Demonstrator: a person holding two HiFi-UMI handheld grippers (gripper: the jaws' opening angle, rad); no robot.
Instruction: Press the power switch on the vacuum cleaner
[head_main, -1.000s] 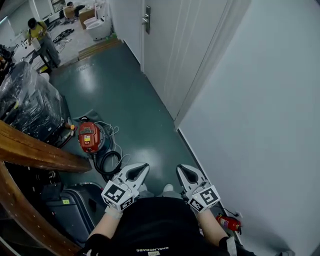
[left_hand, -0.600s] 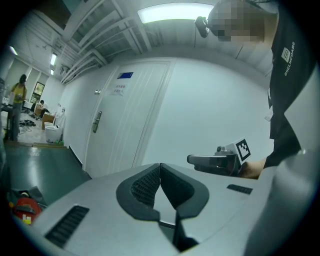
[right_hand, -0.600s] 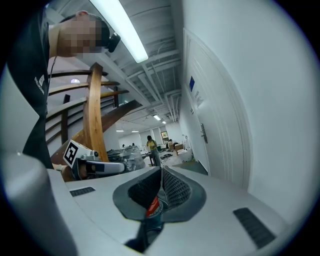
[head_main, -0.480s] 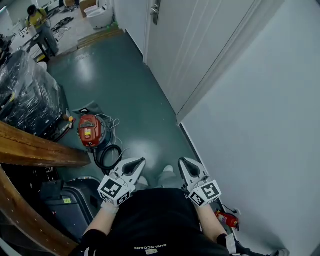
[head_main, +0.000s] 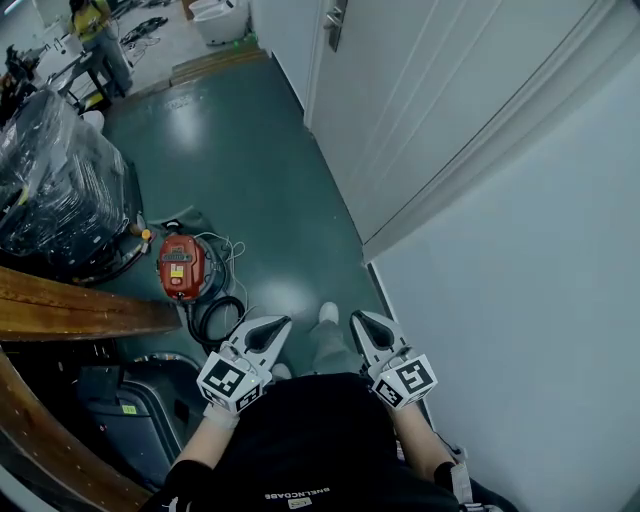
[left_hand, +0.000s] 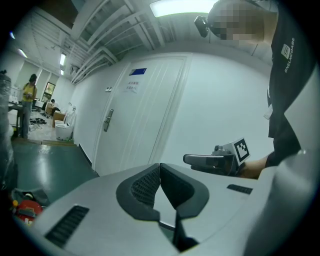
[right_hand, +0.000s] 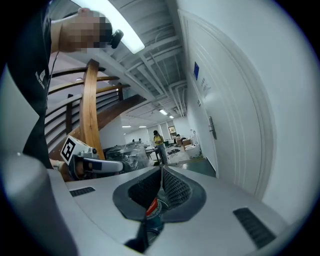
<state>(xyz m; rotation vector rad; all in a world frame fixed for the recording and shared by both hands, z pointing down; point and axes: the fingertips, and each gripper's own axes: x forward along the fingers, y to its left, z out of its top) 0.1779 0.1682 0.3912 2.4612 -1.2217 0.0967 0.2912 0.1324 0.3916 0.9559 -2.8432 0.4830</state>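
Since left gripper (head_main: 278, 325) and right gripper (head_main: 362, 320), jaws together & empty, hang well apart from the vacuum cleaner (head_main: 182, 268), the person should step closer, then press w/ one closed tip.

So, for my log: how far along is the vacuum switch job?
Done: nothing; the red vacuum cleaner sits untouched on the floor ahead. In hand: the left gripper and right gripper, both shut and empty, are held by the person's waist, well short of it. Left: close in, reach down, press the switch.
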